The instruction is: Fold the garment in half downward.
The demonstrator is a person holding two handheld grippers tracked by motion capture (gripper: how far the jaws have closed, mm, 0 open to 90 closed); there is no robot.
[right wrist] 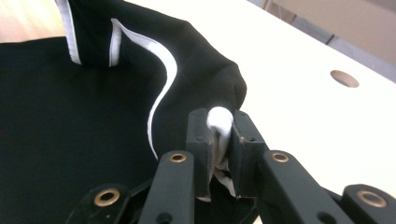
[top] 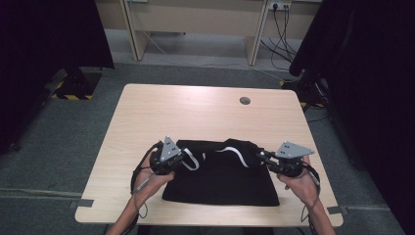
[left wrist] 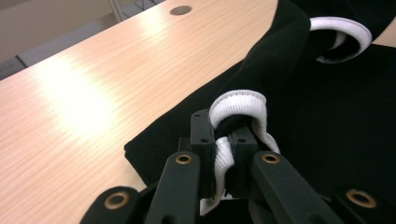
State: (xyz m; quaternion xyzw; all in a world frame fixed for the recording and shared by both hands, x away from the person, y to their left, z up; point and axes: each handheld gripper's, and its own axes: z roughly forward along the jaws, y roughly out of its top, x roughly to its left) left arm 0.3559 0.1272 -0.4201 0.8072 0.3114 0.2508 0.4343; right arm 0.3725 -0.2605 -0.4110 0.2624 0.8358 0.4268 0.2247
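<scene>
A black garment (top: pixel 220 178) with white trim lies folded on the near half of the wooden table (top: pixel 195 115). My left gripper (top: pixel 182 160) is shut on a white ribbed edge (left wrist: pixel 236 105) at the garment's left side, the cloth bunched between its jaws. My right gripper (top: pixel 262 156) is shut on another white edge (right wrist: pixel 219 121) at the garment's right side. Both held edges are lifted a little above the table, and a fold of black cloth (left wrist: pixel 275 51) with a white stripe (right wrist: pixel 164 88) rises between them.
A round cable hole (top: pixel 244 101) sits in the table's far right part. Bare wood stretches behind and to the left of the garment. Beyond the table stand a desk frame (top: pixel 195 29) and dark curtains (top: pixel 49 34) on both sides.
</scene>
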